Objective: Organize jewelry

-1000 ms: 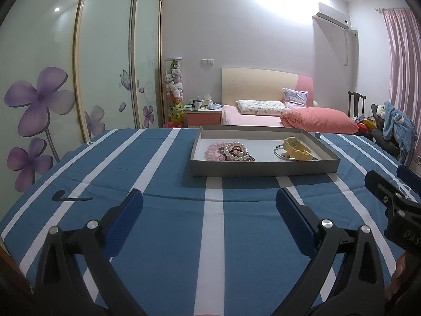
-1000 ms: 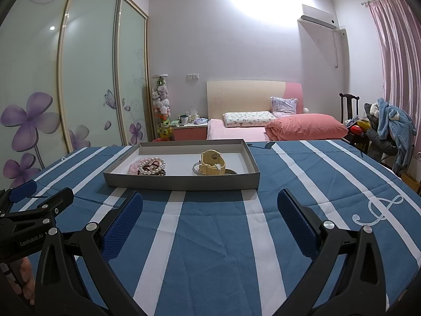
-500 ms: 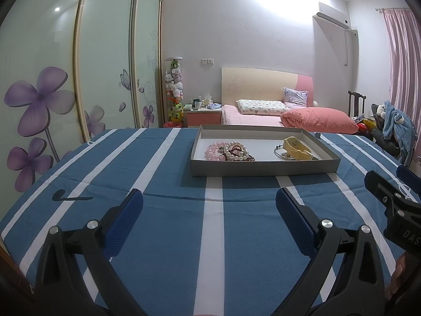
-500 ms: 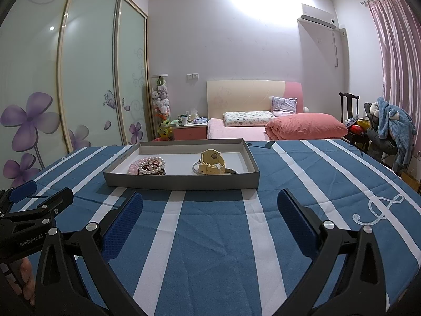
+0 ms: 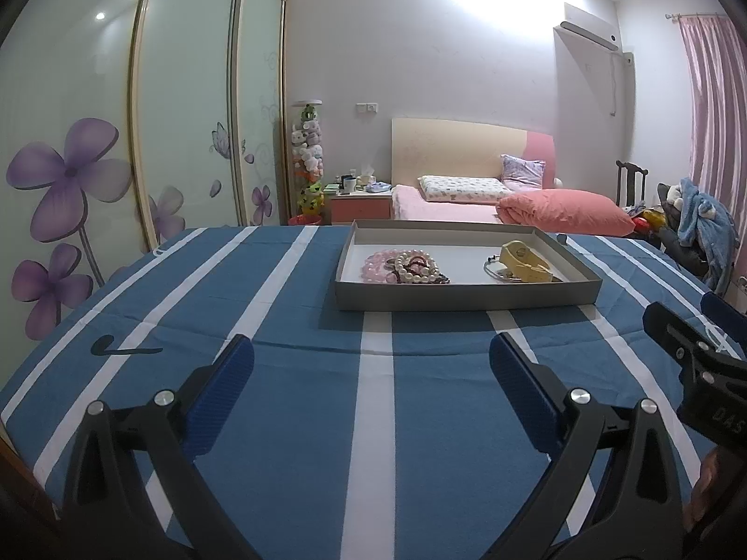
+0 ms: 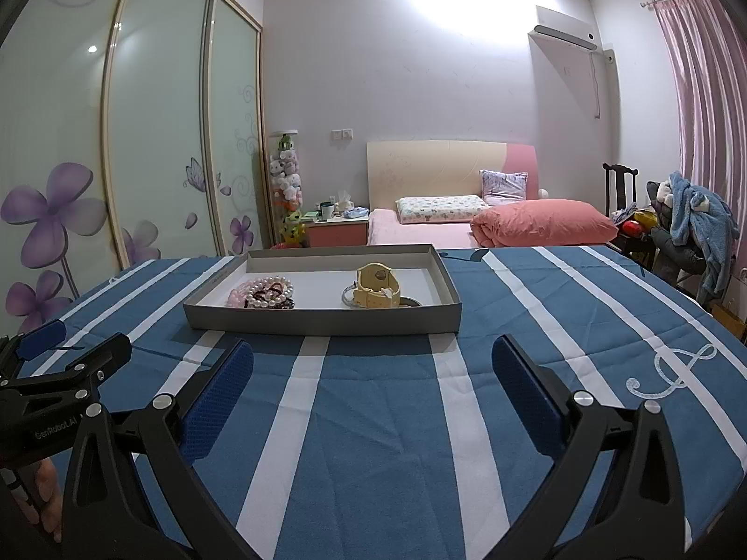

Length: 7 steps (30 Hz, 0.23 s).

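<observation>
While both grippers hang low over the near part of the table, the jewelry sits untouched in a shallow grey tray (image 5: 467,296) (image 6: 322,319) with a white floor, set toward the far edge of the blue cloth with white stripes (image 5: 280,396) (image 6: 373,420). At the tray's left end lies a tangle of bracelets: one of pale pink beads (image 5: 376,267) (image 6: 238,294), one of white pearls (image 5: 418,275) (image 6: 268,297), and a darker reddish strand (image 5: 411,259) (image 6: 275,285) wound in with them; exactly how many strands are in the heap I cannot tell. At the right end a cream-yellow watch (image 5: 523,263) (image 6: 377,287) rests on its side, touching a thin silver bangle (image 5: 492,268) (image 6: 346,296). The two groups lie well apart, bare white floor between them.

The left gripper (image 5: 371,373) has its jaws wide apart, its blue pads (image 5: 219,401) holding nothing. The right gripper (image 6: 372,375) is the same, jaws spread and pads (image 6: 217,403) empty. Each shows at the edge of the other's view: the right one at the left camera's right side (image 5: 691,364), the left one at the right camera's left side (image 6: 65,368). Both are short of the tray's near wall, and only striped cloth lies between them and it.

Beyond the table stands a bed (image 5: 443,198) (image 6: 420,228) with a pink quilt (image 5: 565,212) (image 6: 541,221) and two pillows. A nightstand (image 5: 362,203) (image 6: 336,228) is beside it, a tall column of plush toys (image 5: 308,158) (image 6: 287,186) just left of that, and a flowered sliding wardrobe (image 5: 140,116) (image 6: 140,140) along the left wall. A pink curtain (image 5: 714,116) (image 6: 700,93) hangs at the right.
</observation>
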Motion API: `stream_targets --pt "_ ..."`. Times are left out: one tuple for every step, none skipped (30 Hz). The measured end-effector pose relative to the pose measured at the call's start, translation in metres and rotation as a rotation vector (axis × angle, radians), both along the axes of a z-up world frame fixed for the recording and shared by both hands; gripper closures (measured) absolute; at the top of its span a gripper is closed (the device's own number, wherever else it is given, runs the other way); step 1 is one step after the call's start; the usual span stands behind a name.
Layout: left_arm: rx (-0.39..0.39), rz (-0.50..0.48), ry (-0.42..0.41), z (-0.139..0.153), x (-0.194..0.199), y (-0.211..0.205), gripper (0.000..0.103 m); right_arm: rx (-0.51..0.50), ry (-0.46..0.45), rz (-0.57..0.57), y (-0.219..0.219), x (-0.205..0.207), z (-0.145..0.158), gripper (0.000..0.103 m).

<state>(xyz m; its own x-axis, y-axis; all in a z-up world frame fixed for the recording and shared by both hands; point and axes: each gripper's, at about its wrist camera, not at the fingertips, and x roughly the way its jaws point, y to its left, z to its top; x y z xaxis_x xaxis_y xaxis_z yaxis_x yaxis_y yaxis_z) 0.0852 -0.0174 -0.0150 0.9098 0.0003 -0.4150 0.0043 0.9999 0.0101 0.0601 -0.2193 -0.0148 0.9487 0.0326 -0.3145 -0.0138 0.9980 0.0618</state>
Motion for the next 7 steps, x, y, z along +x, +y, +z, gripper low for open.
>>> stream_targets --pt "-0.002 -0.001 0.001 0.0003 0.0003 0.0008 0.004 0.000 0.000 0.000 0.0000 0.0000 0.0001 0.002" --pt "-0.004 -0.002 0.002 0.0007 0.0002 0.0012 0.004 0.000 0.000 0.000 0.0000 0.0002 0.0001 0.002" --pt "-0.005 -0.003 0.004 0.0005 0.0000 0.0013 0.004 0.000 0.000 0.000 -0.0002 0.0006 0.0003 0.002" --pt "-0.006 -0.004 0.005 0.0002 0.0001 0.0017 0.004 0.000 0.000 0.000 -0.0002 0.0006 0.0003 0.002" --pt "-0.006 -0.005 0.006 0.0005 -0.0002 0.0021 0.004 0.000 0.000 0.000 0.0000 0.0003 0.0002 0.002" --pt "-0.006 -0.005 0.005 0.0006 0.0001 0.0021 0.004 0.000 0.000 0.000 -0.0003 0.0007 0.0004 0.002" --pt "-0.006 -0.007 0.006 0.0005 -0.0001 0.0020 0.004 0.000 0.000 0.000 -0.0002 0.0005 0.0004 0.002"
